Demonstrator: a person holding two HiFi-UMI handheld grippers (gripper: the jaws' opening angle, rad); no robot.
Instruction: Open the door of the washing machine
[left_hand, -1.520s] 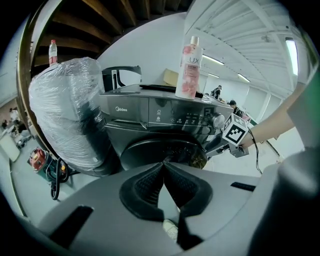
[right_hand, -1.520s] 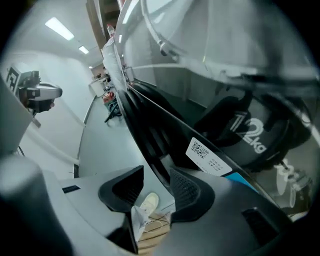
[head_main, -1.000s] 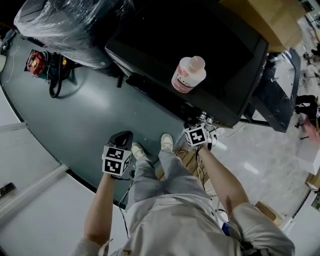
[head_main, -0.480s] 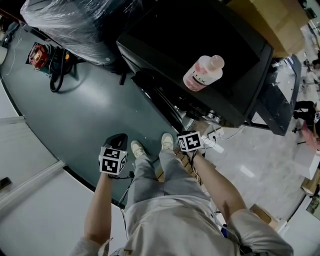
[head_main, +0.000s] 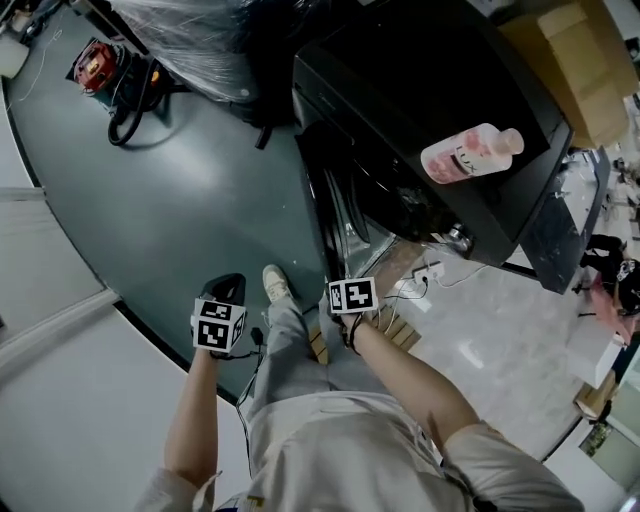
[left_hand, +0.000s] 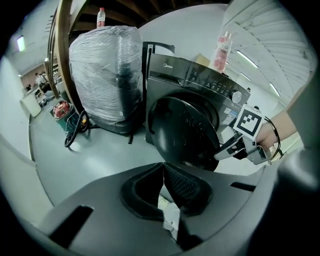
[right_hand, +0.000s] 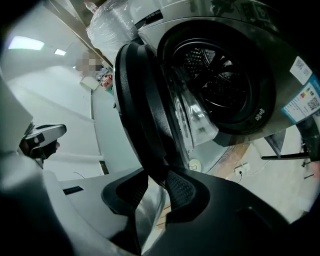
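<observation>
The person is wearing a pale beige short-sleeved shirt, light grey trousers and a pale shoe. A dark strap is circling the right wrist. The left gripper and the right gripper are showing matt dark grey shells with black, finely dimpled pads. Each is carrying a white cube printed with black square markers. A thin black cable is hanging from the left one.

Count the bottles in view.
2. A pink bottle stands on the washing machine; a red-capped bottle shows above the plastic-wrapped load. Others may be hidden.
</observation>
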